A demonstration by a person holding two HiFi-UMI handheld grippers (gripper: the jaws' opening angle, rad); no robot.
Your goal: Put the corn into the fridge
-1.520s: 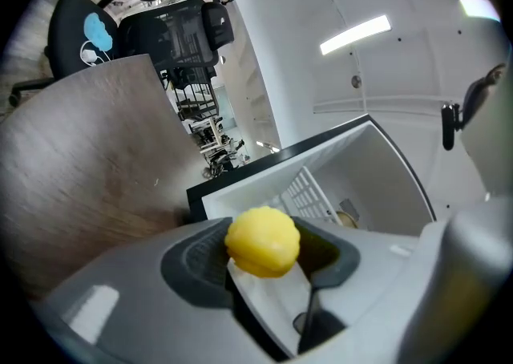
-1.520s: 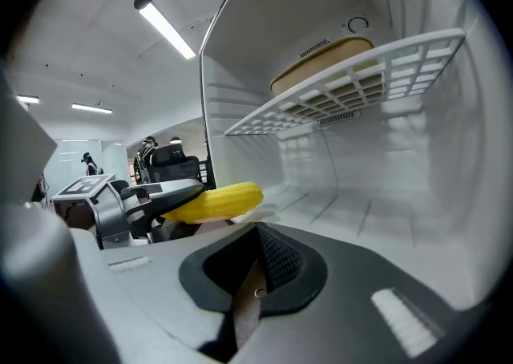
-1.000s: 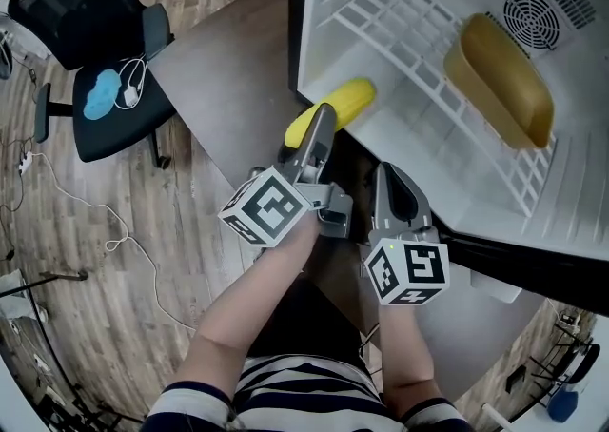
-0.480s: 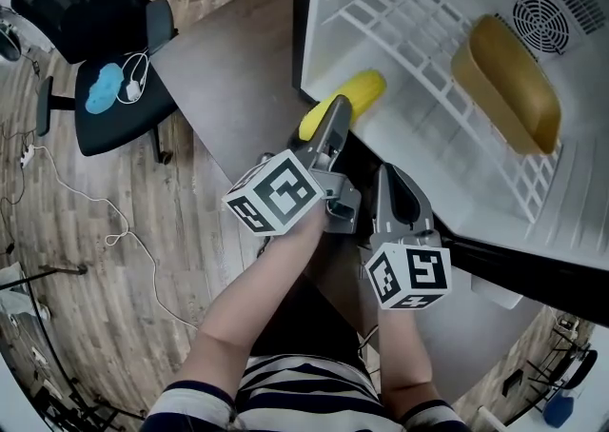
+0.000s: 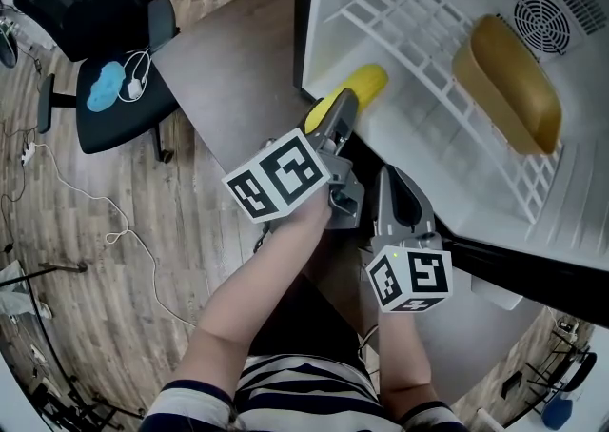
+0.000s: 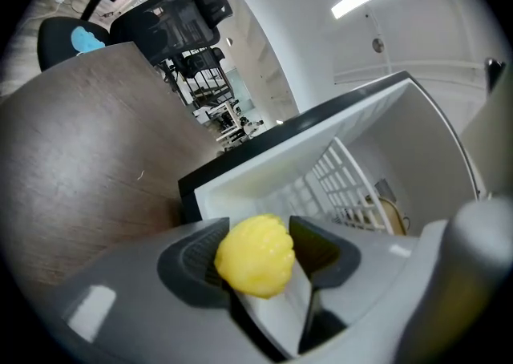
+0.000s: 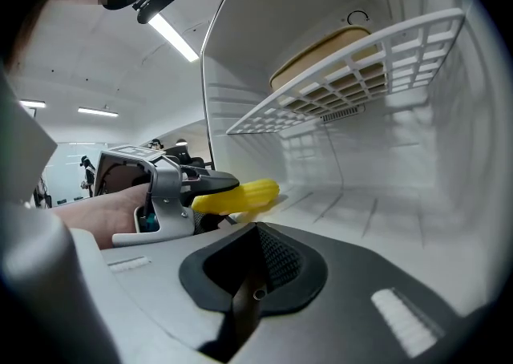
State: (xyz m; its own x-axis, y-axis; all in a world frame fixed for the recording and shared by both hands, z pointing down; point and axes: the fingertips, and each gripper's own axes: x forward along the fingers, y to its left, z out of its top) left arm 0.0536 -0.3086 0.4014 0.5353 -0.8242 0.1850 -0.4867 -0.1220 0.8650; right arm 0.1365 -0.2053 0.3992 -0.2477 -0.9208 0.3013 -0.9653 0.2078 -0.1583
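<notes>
A yellow corn cob [image 5: 360,89] is clamped in my left gripper [image 5: 339,112], which is shut on it. The cob's tip reaches over the front lip of the open white fridge [image 5: 428,135], onto its lower floor. In the left gripper view the cob's rounded end [image 6: 255,256] sits between the two pads. In the right gripper view the corn [image 7: 240,192] sticks out of the left gripper [image 7: 210,188] just inside the fridge. My right gripper [image 5: 395,183] hangs to the right, below the fridge's edge, shut on nothing, its pads [image 7: 264,252] pressed together.
A white wire shelf [image 5: 419,30] carries a tan oblong container [image 5: 504,83]; a round fan vent [image 5: 540,17] is in the back wall. The fridge stands on a brown table [image 5: 238,78]. An office chair [image 5: 114,88] and cables [image 5: 86,211] are on the wooden floor at left.
My left gripper has carried the corn forward, so its tip now lies further inside the fridge. The right gripper has hardly moved.
</notes>
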